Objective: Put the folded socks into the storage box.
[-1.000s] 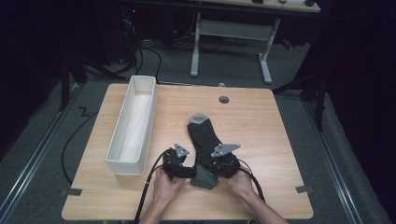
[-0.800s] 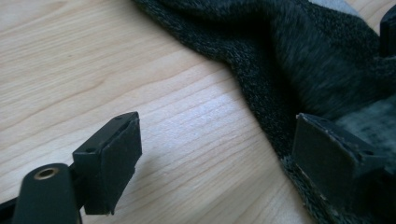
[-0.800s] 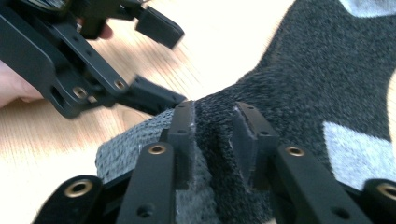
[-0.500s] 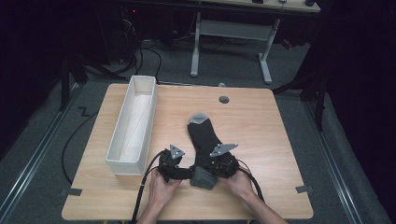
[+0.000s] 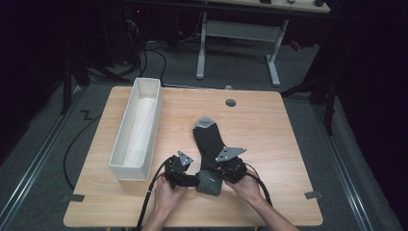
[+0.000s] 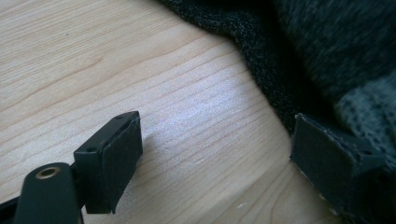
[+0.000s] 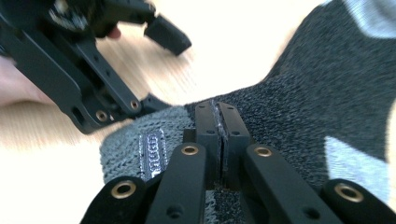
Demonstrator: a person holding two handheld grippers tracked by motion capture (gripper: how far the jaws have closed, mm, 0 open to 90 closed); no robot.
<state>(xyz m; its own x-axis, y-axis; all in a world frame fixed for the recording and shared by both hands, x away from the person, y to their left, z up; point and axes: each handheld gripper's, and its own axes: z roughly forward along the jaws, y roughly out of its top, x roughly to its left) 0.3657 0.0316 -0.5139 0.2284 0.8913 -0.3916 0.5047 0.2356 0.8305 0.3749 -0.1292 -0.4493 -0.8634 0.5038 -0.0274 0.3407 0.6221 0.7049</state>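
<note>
The dark sock (image 5: 210,142) lies flat mid-table, toe at 12 o'clock and grey cuff at 6 o'clock, and the right gripper (image 7: 217,122) is clamped tight on the fabric by that cuff. The left gripper (image 6: 215,149) waits at the cuff's 9 o'clock edge, jaws spread wide with one pad just touching the knit; it looks like a fold or lift is being set up, so next it needs to close on that edge.

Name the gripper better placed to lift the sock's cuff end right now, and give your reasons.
Right. The right gripper is already shut on the sock at its grey cuff, while the left gripper is open, with bare table between its jaws.
</note>
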